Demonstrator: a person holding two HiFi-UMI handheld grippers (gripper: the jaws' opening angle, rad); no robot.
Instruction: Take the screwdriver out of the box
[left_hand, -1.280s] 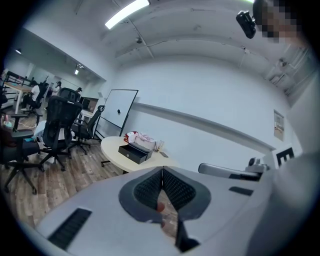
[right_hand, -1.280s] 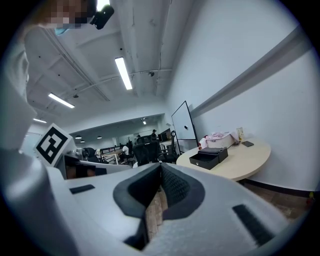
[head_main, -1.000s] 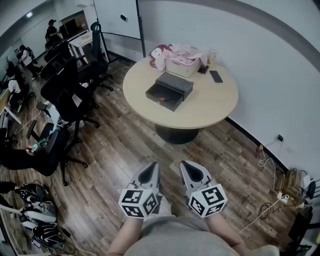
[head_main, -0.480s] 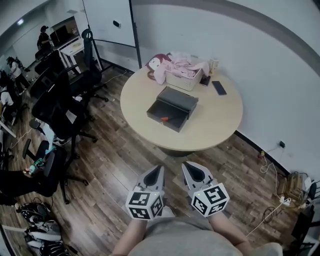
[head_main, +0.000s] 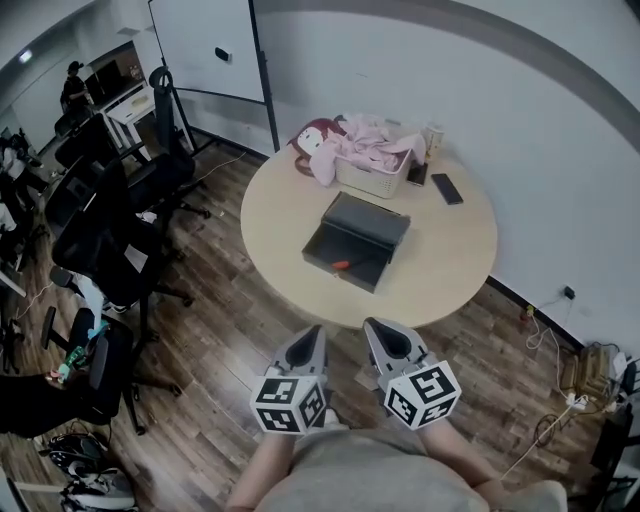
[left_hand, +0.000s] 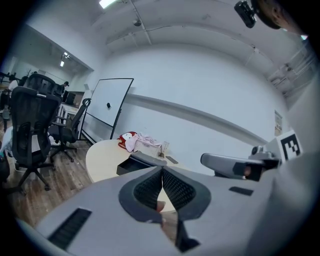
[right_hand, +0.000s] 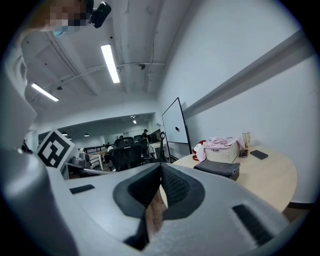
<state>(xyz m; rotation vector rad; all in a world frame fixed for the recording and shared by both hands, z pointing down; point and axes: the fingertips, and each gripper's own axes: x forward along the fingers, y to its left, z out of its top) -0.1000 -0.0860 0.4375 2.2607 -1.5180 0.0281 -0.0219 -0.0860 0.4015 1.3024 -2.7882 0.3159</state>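
Note:
A dark box (head_main: 358, 240) lies on the round wooden table (head_main: 450, 260) with its drawer pulled out toward me. An orange-handled screwdriver (head_main: 341, 265) lies in the drawer. My left gripper (head_main: 312, 331) and right gripper (head_main: 372, 326) are held side by side over the wood floor, short of the table's near edge, both pointing at it. Each is shut with nothing between its pads. The left gripper view shows its shut jaws (left_hand: 162, 170) below the box (left_hand: 134, 162). In the right gripper view the box (right_hand: 218, 168) lies right of the shut jaws (right_hand: 161, 168).
A white basket of pink clothes (head_main: 372, 165), a red-haired plush doll (head_main: 310, 135), a cup (head_main: 433, 140) and a phone (head_main: 447, 188) occupy the table's far side. Black office chairs (head_main: 100, 230) stand at the left. Cables and plugs (head_main: 580, 370) lie by the right wall.
The table and box have come nearer and lower in the head view as both grippers were carried forward toward them. Both stayed shut.

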